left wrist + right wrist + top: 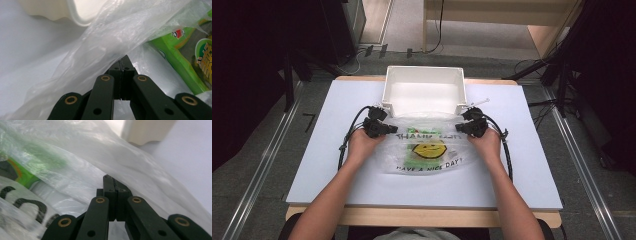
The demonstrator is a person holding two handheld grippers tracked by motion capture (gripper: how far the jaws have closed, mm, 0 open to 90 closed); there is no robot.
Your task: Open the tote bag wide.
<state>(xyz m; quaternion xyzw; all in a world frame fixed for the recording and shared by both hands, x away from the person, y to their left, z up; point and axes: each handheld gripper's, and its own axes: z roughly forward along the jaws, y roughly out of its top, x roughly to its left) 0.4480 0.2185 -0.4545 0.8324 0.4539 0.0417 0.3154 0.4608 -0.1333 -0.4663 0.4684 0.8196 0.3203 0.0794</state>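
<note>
A clear plastic bag point(427, 145) with a yellow smiley face and black lettering lies on the white table, its mouth toward the white bin point(422, 70). A green packet point(175, 50) shows through the film. My left gripper point(393, 129) is shut on the bag's left edge, the film pinched at its tips point(123, 61). At the bag's right edge my right gripper point(458, 129) is shut on the film in the same way point(113, 181). The bag's film point(100, 157) drapes over both jaw pairs.
The white bin stands open just behind the bag, its corners close to each gripper point(50, 10) point(147, 130). A thin white stick-like thing point(480, 102) lies by the bin's right corner. The white tabletop point(337, 165) has bare room at left, right and front.
</note>
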